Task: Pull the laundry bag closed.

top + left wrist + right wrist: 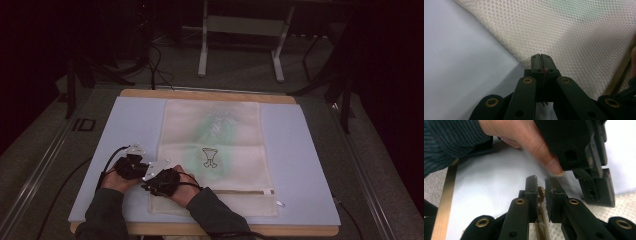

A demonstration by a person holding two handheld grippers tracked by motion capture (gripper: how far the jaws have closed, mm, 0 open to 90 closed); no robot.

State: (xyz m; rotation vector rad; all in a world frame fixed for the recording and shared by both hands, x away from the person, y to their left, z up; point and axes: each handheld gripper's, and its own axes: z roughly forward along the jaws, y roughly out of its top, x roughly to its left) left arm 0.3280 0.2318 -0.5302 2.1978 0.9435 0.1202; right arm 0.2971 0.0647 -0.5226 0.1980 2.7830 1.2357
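Note:
A white mesh bag [215, 130] lies flat on the pale board [130, 120], with a small printed figure [211, 157] and a tan zipper strip [235, 191] near its front edge. Both grippers meet at the bag's front left corner. My left gripper [145, 167] [540, 57] is shut, its tips on the edge of the mesh [574, 32]. My right gripper [152, 184] [541, 180] points toward the left hand [529, 140]. Its jaws are closed on the tan strip [541, 225], which holds them slightly apart.
The zipper pull [270, 191] sits far to the right along the strip. The board's wooden edge [205, 94] [444, 205] frames the work area. A white table frame [240, 30] and cables [155, 65] stand on the floor beyond.

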